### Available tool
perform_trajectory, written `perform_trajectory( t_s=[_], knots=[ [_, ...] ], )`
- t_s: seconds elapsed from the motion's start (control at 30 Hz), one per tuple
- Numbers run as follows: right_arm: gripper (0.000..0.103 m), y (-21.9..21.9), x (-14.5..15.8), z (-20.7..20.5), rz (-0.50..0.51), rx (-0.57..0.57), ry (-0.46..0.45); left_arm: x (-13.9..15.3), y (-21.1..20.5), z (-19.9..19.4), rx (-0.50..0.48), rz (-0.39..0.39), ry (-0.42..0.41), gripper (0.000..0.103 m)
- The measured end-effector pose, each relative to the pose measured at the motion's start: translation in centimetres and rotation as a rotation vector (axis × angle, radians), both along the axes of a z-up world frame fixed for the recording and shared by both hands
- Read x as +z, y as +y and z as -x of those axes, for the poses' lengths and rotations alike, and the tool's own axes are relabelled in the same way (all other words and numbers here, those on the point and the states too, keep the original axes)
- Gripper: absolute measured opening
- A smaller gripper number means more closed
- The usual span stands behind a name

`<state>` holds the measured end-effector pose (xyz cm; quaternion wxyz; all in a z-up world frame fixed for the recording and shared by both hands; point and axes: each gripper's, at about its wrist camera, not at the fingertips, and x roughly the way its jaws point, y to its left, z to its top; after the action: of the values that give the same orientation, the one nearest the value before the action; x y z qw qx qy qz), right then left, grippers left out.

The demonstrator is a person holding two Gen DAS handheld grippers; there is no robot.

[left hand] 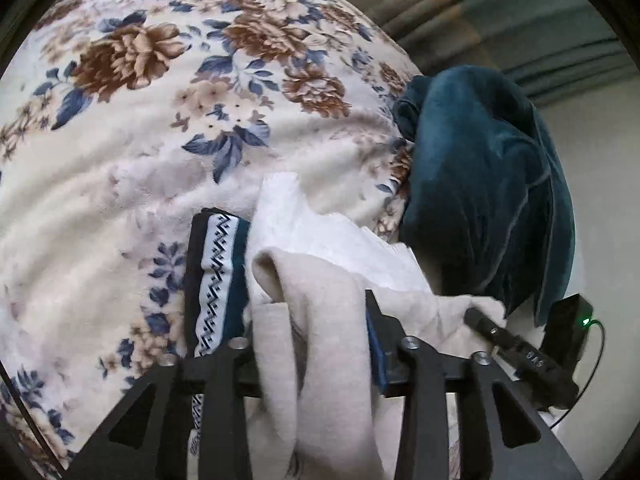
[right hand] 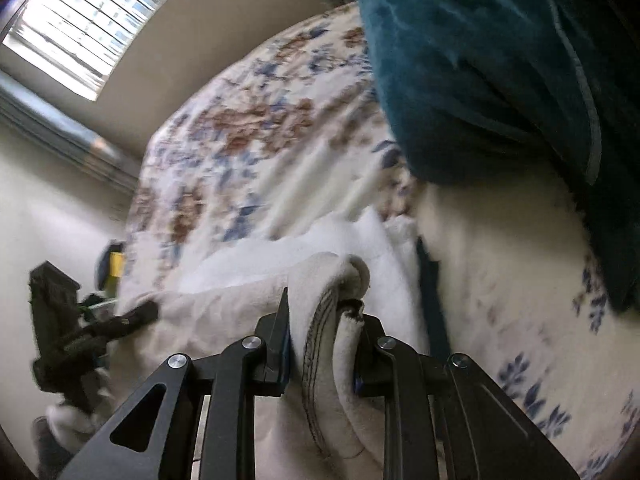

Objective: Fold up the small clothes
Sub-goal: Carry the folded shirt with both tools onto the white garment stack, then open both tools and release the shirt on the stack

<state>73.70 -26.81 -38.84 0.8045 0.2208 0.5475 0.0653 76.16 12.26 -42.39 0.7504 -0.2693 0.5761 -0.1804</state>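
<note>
Beige fleece garment [left hand: 320, 320] hung bunched between both grippers above the floral blanket [left hand: 140, 140], the largest surface in either view, with a teal velvet cushion [left hand: 480, 184] lying at its edge. A white cloth [left hand: 304, 224] and a dark folded piece with a zigzag band [left hand: 216, 280] sat just under the garment. The left gripper [left hand: 308, 344] was clenched on a thick fold of it; the right gripper [right hand: 324, 332] was clamped on a stitched hem [right hand: 316, 368]. It looked soft, light and limp, likely to sag and slide rather than keep a crease. Hems and corners seemed the best holds, since thick bunches could slip out of the jaws.
</note>
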Motion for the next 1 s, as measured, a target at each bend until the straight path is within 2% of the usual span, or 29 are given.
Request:
perform_trajectory(
  t_s=[0.07, 0.1, 0.17, 0.23, 0.27, 0.33, 0.4, 0.47, 0.57, 0.67, 0.7, 0.73, 0.8, 0.83, 0.87, 1.0],
  knots=[
    [0.028, -0.4, -1.5, -1.0, 0.012, 0.005, 0.027, 0.6, 0.4, 0.2, -0.004, -0.058, -0.016, 0.062],
    [0.032, -0.5, -2.0, -1.4, 0.018, 0.006, 0.042, 1.2, 0.6, 0.4, -0.004, -0.099, -0.026, 0.077],
    [0.059, -0.8, -2.3, -1.5, 0.065, 0.013, 0.067, 2.7, 1.0, 1.7, -0.003, -0.189, -0.079, 0.079],
    [0.060, -1.4, -1.1, -0.5, 0.125, 0.001, 0.031, 4.6, 0.6, 4.1, -0.016, -0.270, -0.153, 0.080],
    [0.064, -1.6, -0.2, 0.2, 0.148, -0.003, 0.005, 5.0, 0.2, 5.1, -0.011, -0.307, -0.175, 0.080],
    [0.067, -2.0, 0.9, 2.2, 0.173, -0.010, -0.017, 5.3, -0.7, 7.2, -0.025, -0.342, -0.206, 0.082],
    [0.068, -2.1, 0.8, 4.5, 0.166, -0.004, 0.009, 4.2, -1.5, 8.7, -0.027, -0.437, -0.207, 0.082],
    [0.068, -1.8, 0.2, 6.2, 0.172, 0.000, 0.037, 2.2, -1.6, 9.3, -0.030, -0.506, -0.164, 0.082],
    [0.067, -1.5, -2.2, 7.9, 0.219, -0.010, 0.103, 0.1, -0.2, 10.4, 0.007, -0.519, -0.106, 0.082],
    [0.068, -1.4, -3.5, 8.8, 0.235, -0.023, 0.135, 0.2, 0.5, 11.1, 0.041, -0.491, -0.084, 0.084],
    [0.067, -1.2, -3.4, 8.9, 0.253, -0.024, 0.137, 0.8, 0.3, 11.5, 0.047, -0.499, -0.093, 0.089],
    [0.068, -0.9, -3.1, 8.9, 0.274, -0.026, 0.138, 1.6, -0.1, 11.8, 0.049, -0.509, -0.110, 0.091],
    [0.077, 0.2, -1.4, 9.2, 0.331, -0.017, 0.122, 3.3, -1.1, 12.7, 0.057, -0.544, -0.146, 0.092],
    [0.092, 0.8, -0.5, 9.4, 0.359, -0.011, 0.110, 4.1, -1.6, 13.3, 0.062, -0.563, -0.164, 0.094],
    [0.101, 1.7, 0.8, 10.0, 0.406, -0.010, 0.094, 4.9, -2.2, 14.0, 0.064, -0.586, -0.179, 0.096],
    [0.101, 3.3, 4.0, 12.8, 0.488, -0.022, 0.076, 7.7, -4.4, 17.2, 0.064, -0.649, -0.204, 0.099]
  ],
)
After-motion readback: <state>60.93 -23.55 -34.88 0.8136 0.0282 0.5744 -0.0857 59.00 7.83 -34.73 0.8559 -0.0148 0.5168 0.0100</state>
